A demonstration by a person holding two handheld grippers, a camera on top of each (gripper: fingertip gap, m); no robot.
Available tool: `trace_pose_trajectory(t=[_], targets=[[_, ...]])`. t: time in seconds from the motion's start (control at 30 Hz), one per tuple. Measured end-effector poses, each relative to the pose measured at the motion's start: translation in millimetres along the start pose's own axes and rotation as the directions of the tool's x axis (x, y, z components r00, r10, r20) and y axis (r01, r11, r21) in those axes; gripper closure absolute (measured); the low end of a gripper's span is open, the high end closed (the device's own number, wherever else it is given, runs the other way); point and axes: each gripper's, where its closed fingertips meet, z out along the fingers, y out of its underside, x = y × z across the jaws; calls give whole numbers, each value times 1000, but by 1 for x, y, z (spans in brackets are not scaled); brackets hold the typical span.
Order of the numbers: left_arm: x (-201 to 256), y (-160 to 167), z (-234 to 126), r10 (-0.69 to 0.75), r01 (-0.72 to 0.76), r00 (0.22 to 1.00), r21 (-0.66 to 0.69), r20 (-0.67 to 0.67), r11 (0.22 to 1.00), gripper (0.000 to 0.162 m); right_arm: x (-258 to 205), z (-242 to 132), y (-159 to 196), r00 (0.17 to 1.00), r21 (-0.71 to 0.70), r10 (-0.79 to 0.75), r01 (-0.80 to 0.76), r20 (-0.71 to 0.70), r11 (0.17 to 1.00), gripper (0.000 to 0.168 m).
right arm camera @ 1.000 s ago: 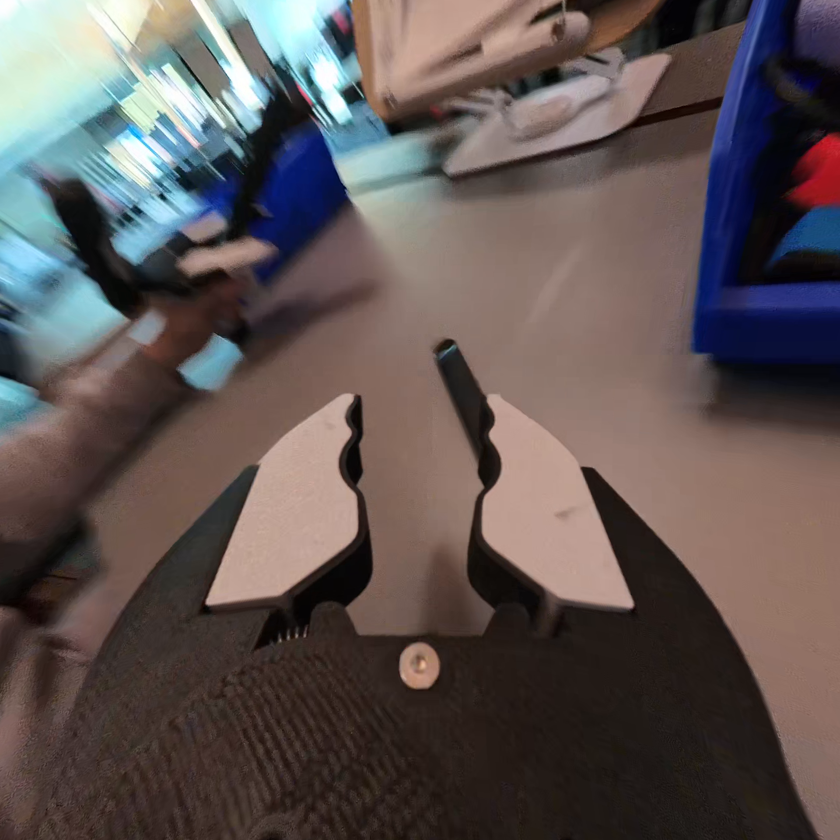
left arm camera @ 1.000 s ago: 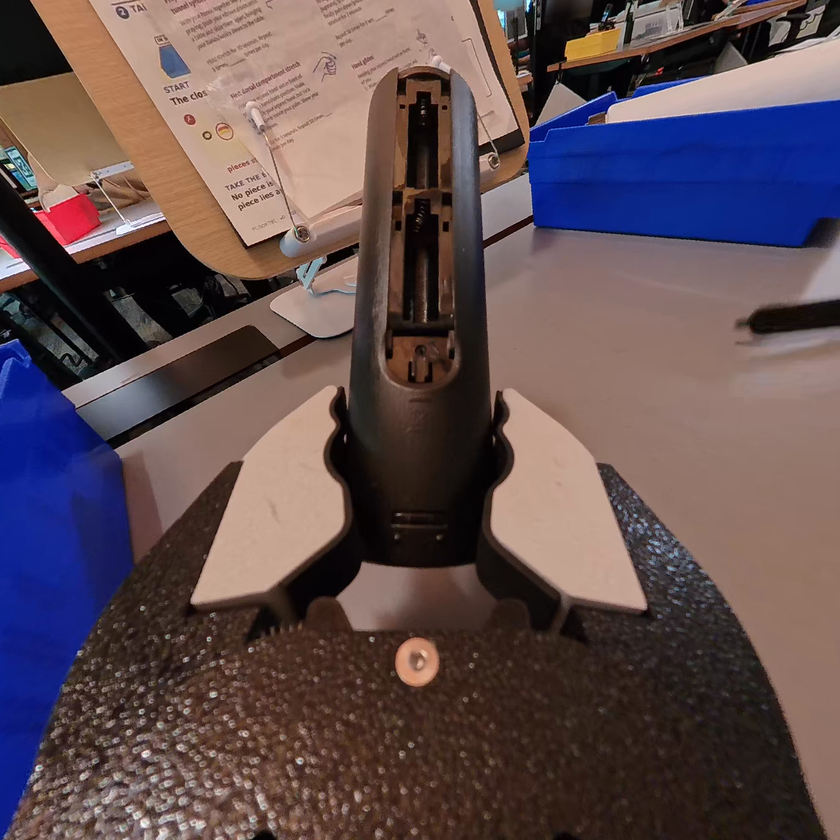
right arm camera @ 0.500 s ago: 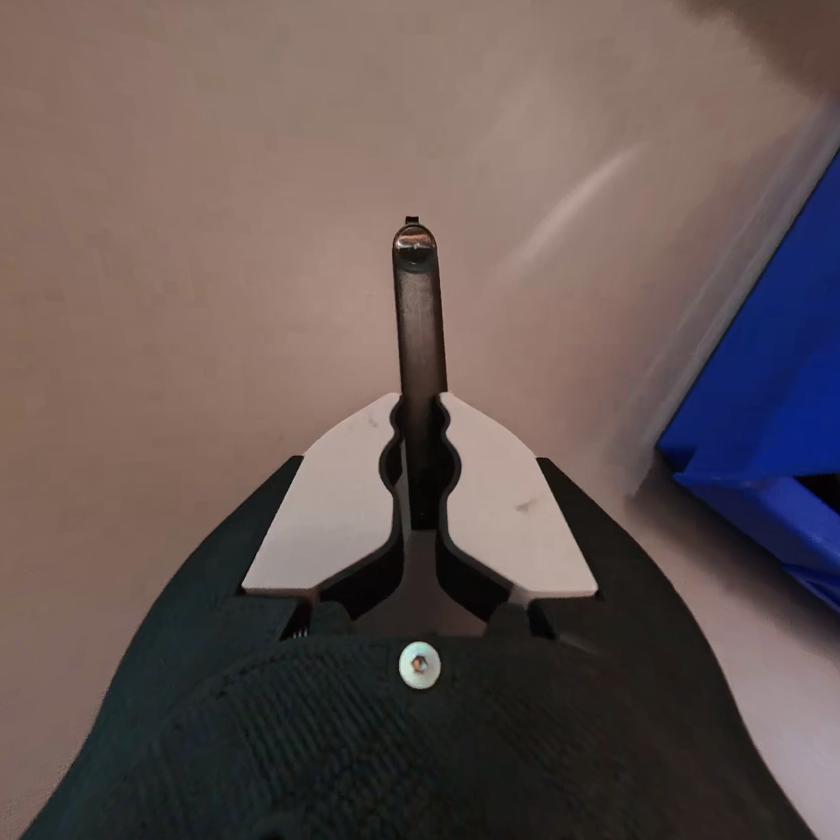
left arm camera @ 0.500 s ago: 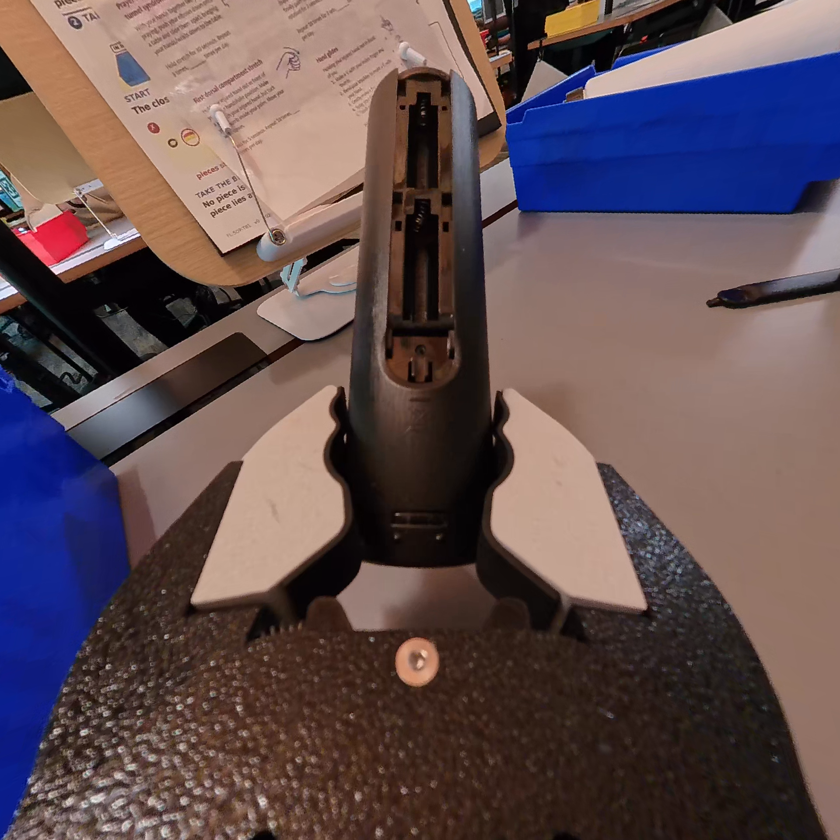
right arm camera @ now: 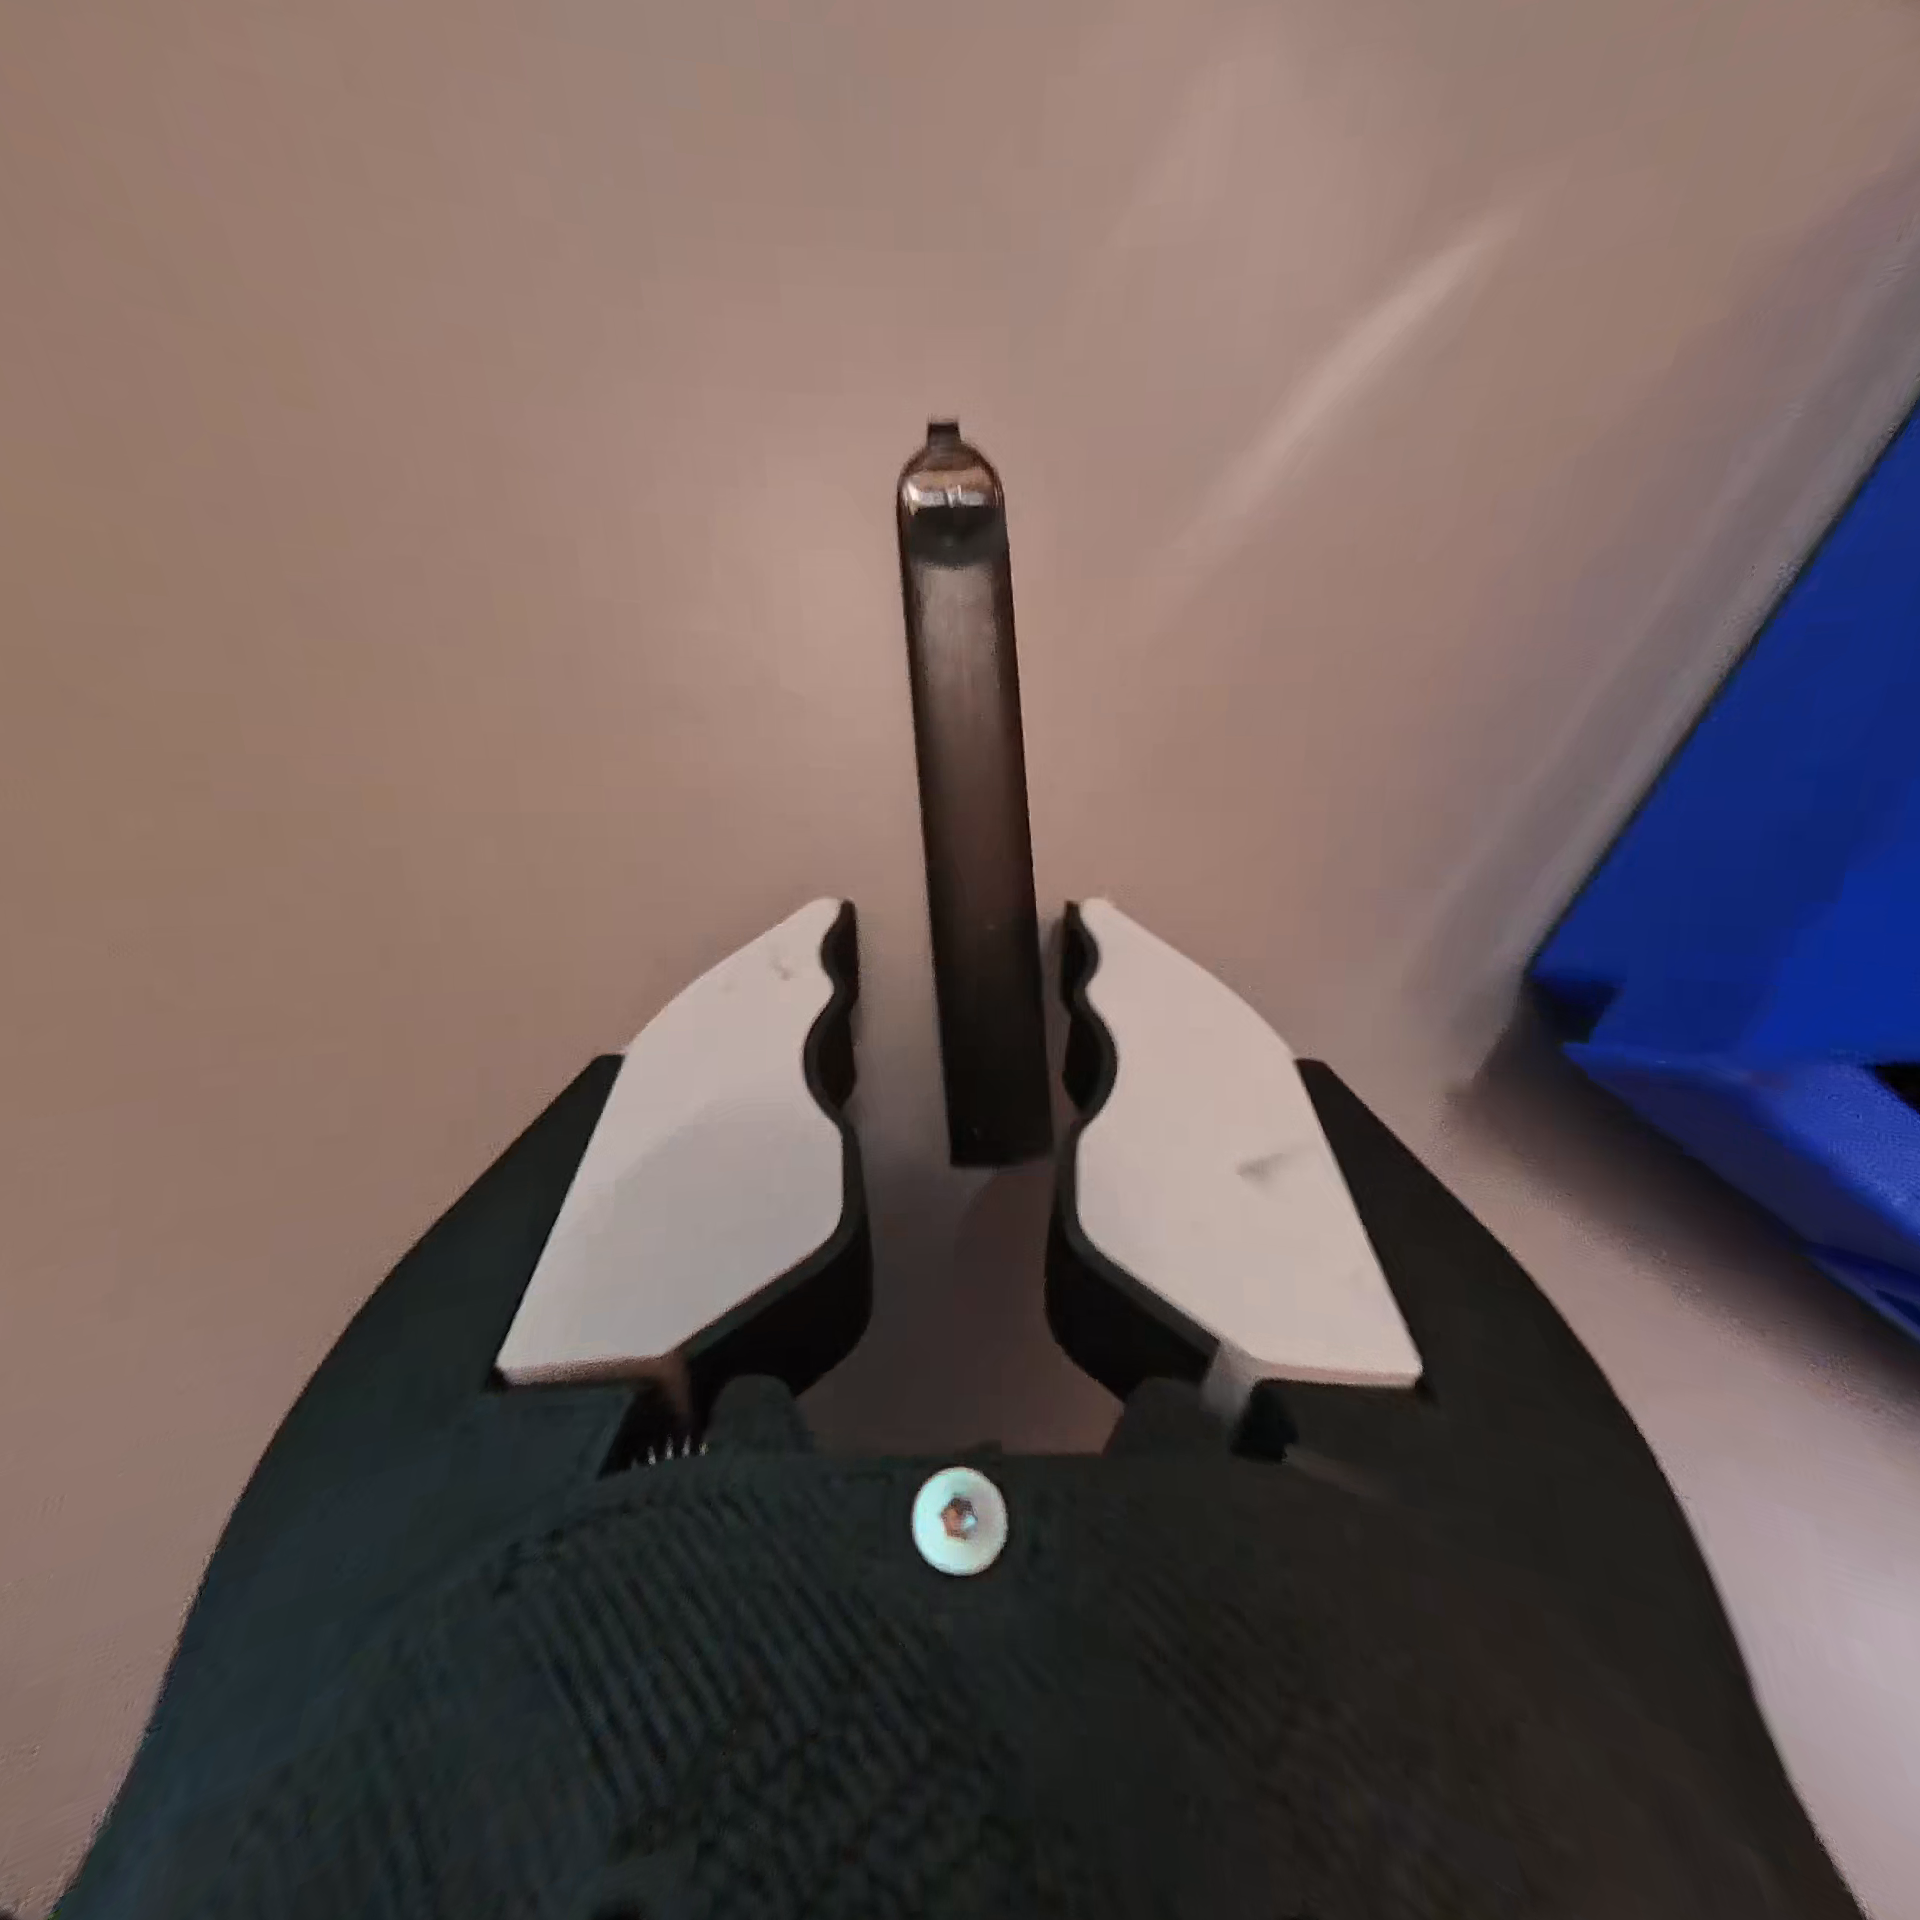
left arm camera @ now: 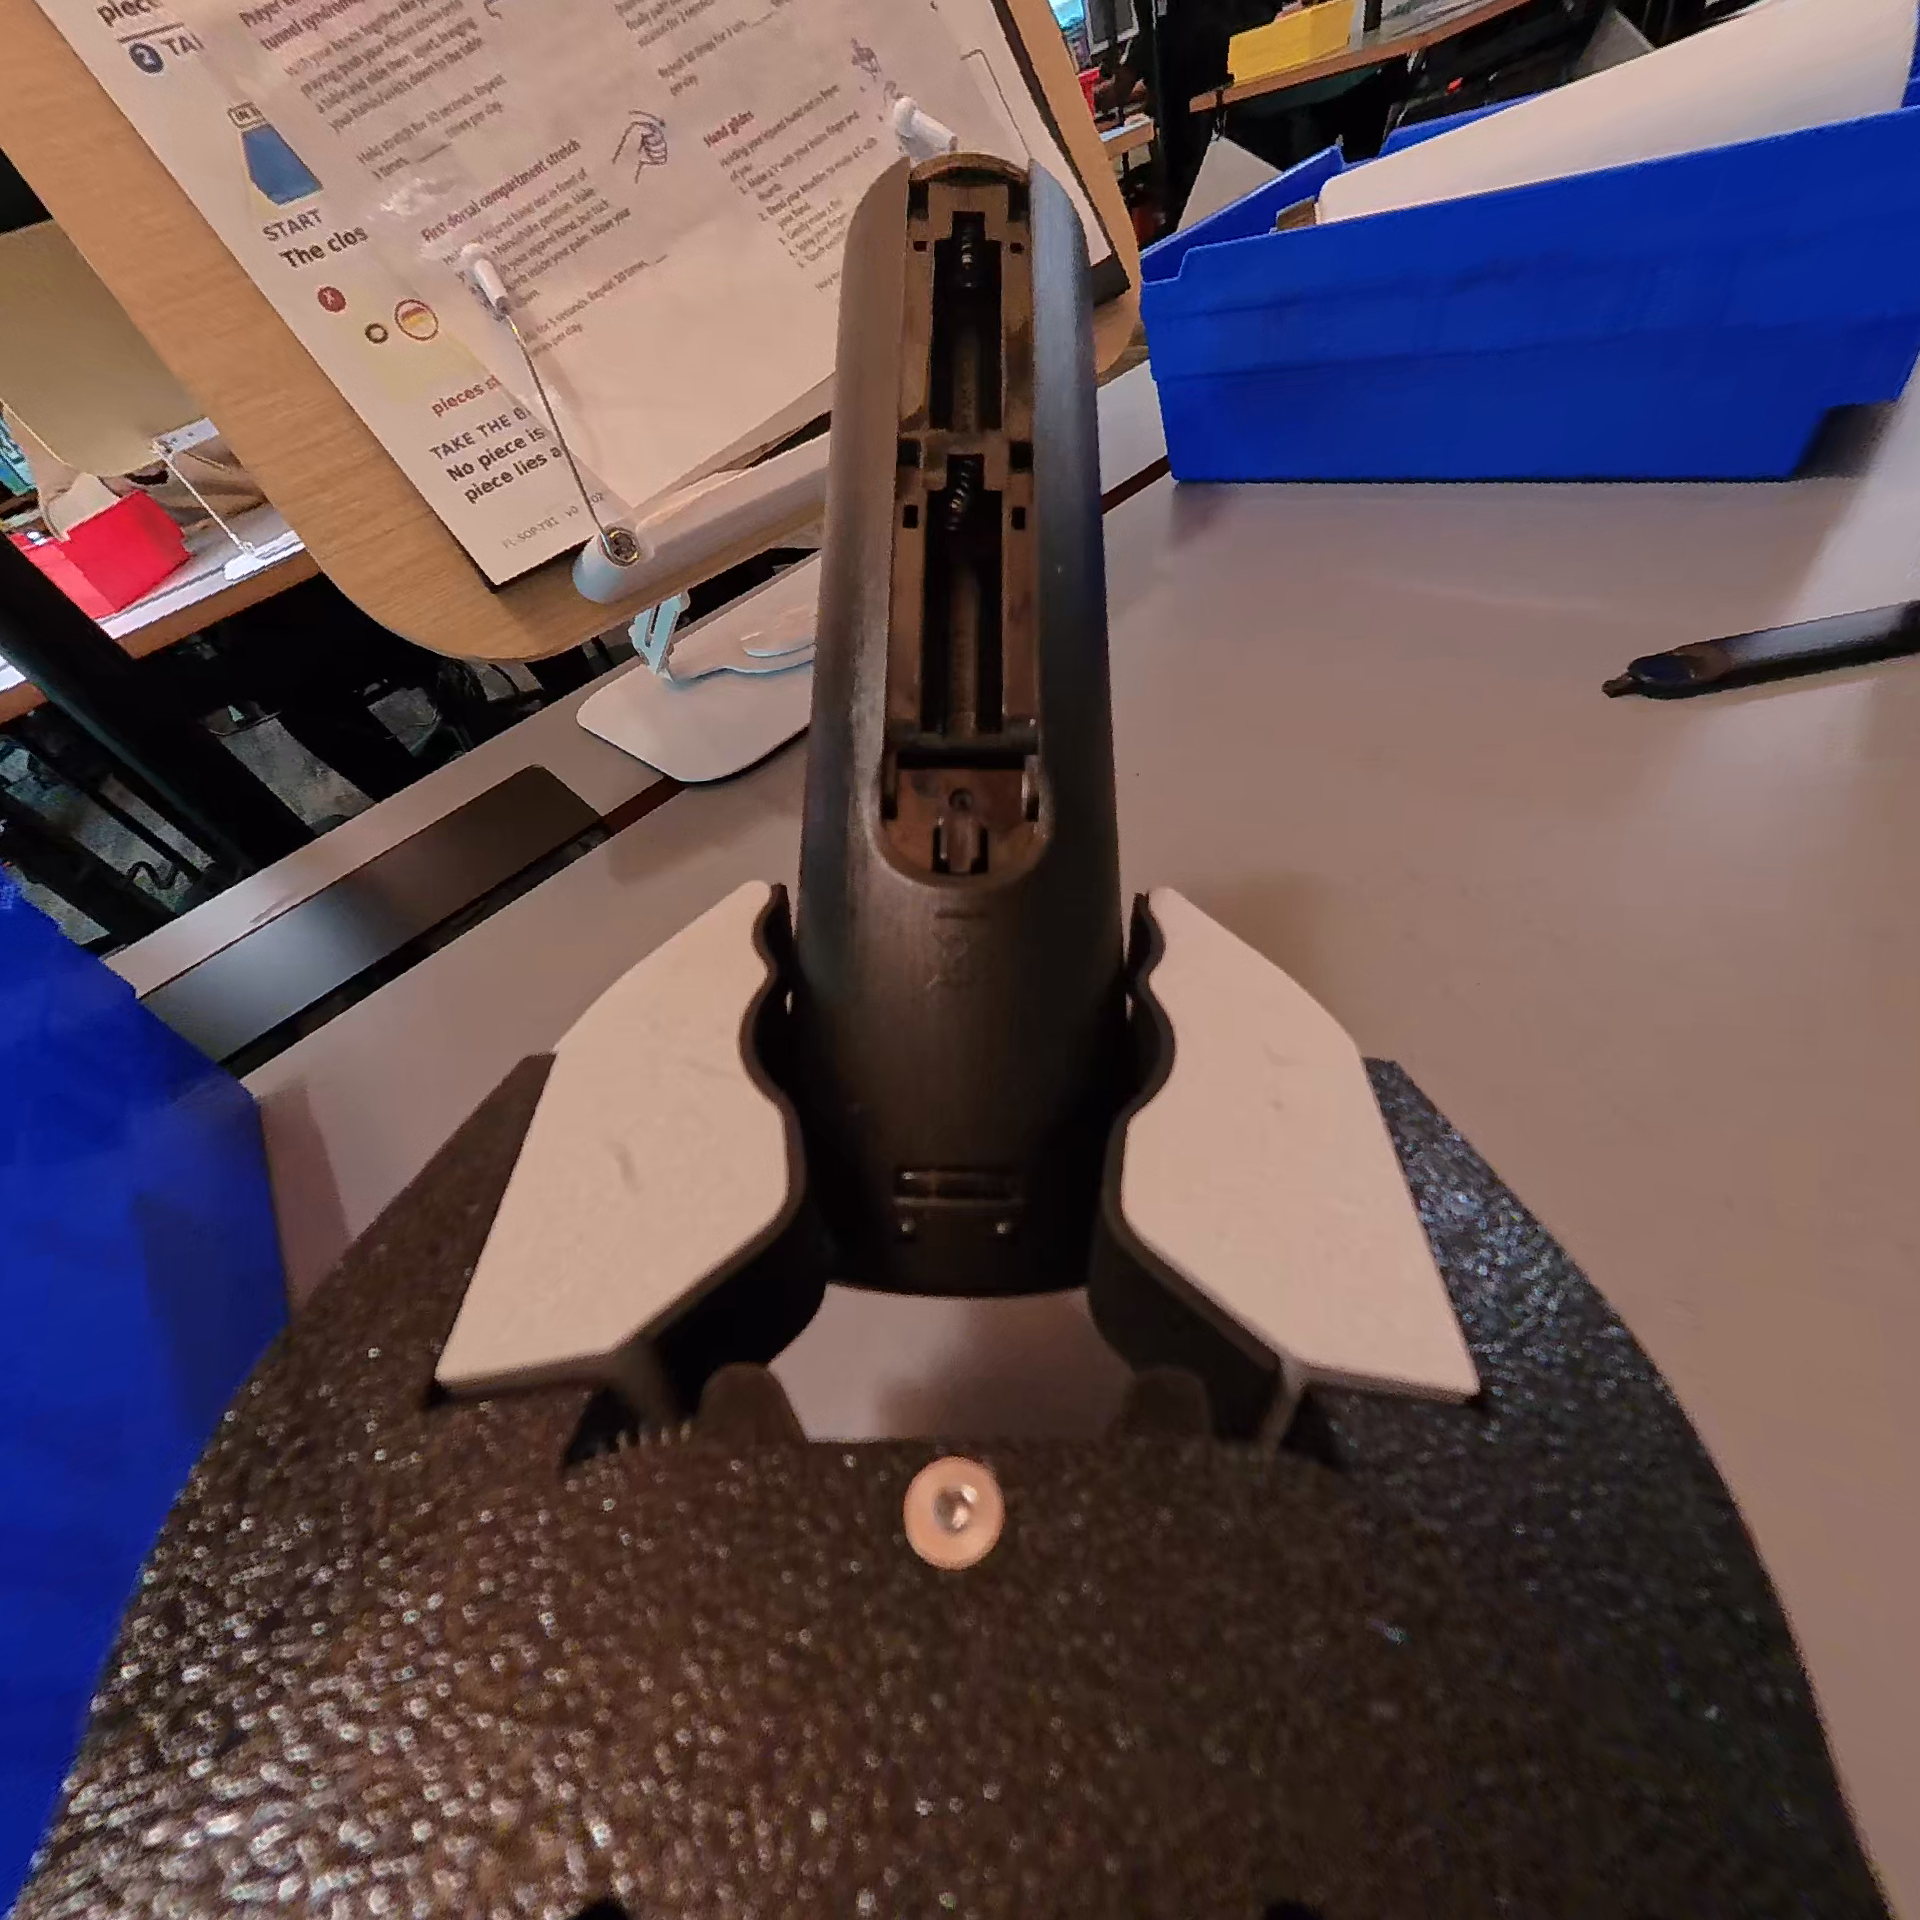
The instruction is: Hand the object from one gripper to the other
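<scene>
L tongs [left arm camera: 956, 1091] clamp black remote [left arm camera: 956, 987]; far end cropped. R tongs [right arm camera: 958, 1049] parted round thin cover [right arm camera: 971, 831], no contact.

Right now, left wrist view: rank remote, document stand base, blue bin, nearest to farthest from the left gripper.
1. Black remote, clamped in the left gripper.
2. Stand's white base, ahead, left.
3. Blue bin, far right.

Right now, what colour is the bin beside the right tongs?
Blue bin, clearest in the right wrist view.
</scene>
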Motion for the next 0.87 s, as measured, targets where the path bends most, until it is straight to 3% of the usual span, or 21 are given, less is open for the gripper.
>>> trace_pose_trajectory(t=[0.03,0.07,0.23,0.37,0.53,0.63,0.73,0.87], targets=[[1,0,0,4,-4,1000,-1,-2,1000,101,-3,1,-1,1000,15,5,-6,23,1000,140],[1,0,0,6,-6,1000,-2,-4,1000,101,-7,2,0,998,17,9,-10,61,1000,149],[1,0,0,2,-2,1000,0,-6,1000,101,-7,3,-1,996,29,-60,58,64,998,150],[0,0,0,-4,4,1000,3,-5,1000,101,-4,1,-6,946,-1,-300,302,-118,953,149],[3,0,0,0,0,1000,3,-22,1000,101,-8,-18,-41,830,66,-426,478,-360,876,149],[13,-2,-1,20,-19,995,10,-100,1000,101,-19,-35,-62,770,98,-476,562,-425,821,149],[32,1,-2,79,-85,974,-18,-212,996,101,-41,-48,-77,773,159,-510,597,-379,787,149],[59,13,-7,286,-326,898,-71,-333,943,101,-70,-58,-85,778,191,-567,621,-270,760,149]])
